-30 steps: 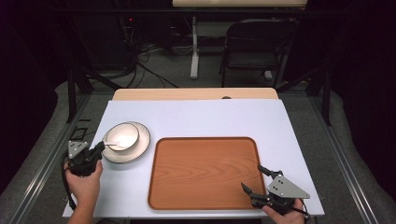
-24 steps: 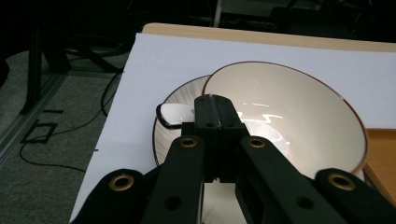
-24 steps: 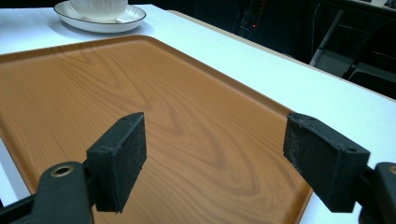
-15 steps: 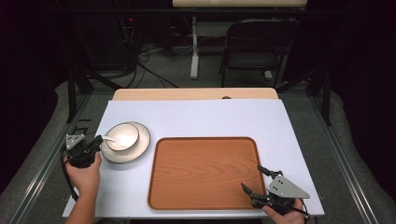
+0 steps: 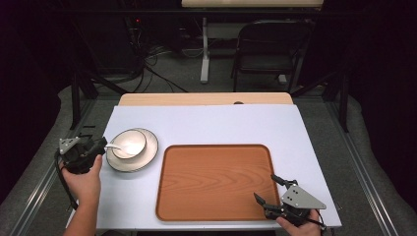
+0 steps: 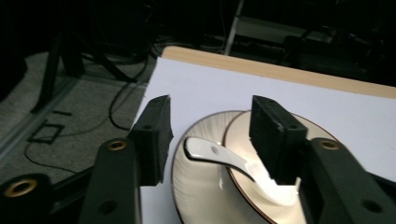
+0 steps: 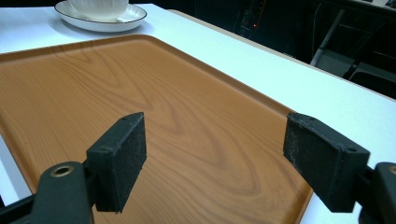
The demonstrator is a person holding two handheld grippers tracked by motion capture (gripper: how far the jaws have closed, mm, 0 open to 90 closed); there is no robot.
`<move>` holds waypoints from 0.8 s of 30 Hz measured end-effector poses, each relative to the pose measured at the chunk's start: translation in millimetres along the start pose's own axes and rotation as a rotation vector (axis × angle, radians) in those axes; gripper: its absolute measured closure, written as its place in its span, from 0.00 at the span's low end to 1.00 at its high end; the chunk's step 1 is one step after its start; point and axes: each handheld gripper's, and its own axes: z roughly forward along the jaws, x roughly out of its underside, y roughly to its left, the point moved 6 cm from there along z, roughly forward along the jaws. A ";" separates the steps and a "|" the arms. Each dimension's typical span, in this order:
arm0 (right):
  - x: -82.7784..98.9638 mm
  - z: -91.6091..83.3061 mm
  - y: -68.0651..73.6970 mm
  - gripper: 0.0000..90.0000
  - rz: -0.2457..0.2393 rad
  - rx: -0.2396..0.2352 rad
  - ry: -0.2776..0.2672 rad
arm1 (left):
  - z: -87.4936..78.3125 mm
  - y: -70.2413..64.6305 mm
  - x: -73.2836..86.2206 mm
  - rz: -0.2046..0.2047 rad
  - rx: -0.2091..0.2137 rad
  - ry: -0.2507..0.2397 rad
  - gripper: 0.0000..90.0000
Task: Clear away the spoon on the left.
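**Left edge of the counter: spoon lies between parted jaws**

At the counter's (image 5: 211, 123) left edge, the left claw (image 5: 101, 144) sits just beside the saucer (image 5: 147, 156), held in the person's left hand (image 5: 84, 181). Its jaws have just been opening and now stand wide. Left gripper view: the white spoon (image 6: 219, 156) handle lies in the gap between them, neither pad pressing on it.

Spoon rests in the bowl (image 5: 129, 142), which stands on the saucer. Handle end hangs over the bowl's rim and points toward the left claw; long axis runs from the bowl's inside out over the rim, roughly along the line of the claw. Scoop end is down inside the bowl, partly hidden behind one jaw.

Wooden tray (image 5: 216, 181) lies just right of the saucer, not touching it. Right claw (image 5: 271, 189) hovers over the tray's near right corner, jaws wide, nothing between them. Right gripper view: tray surface under the jaws, bowl and saucer far off beyond the tray. Nothing stands between left claw and spoon.
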 end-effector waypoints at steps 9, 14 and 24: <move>0.5 0.5 0.8 0.23 0.000 -0.006 0.006 | 12.3 3.4 11.1 -0.057 0.007 0.025 0.43; 0.8 0.8 0.9 0.23 -0.002 -0.007 0.008 | 24.0 3.6 22.6 -0.099 0.024 0.055 0.43; 1.1 0.8 0.9 0.23 -0.003 -0.007 0.010 | 38.6 -1.7 33.2 -0.116 0.047 0.072 0.50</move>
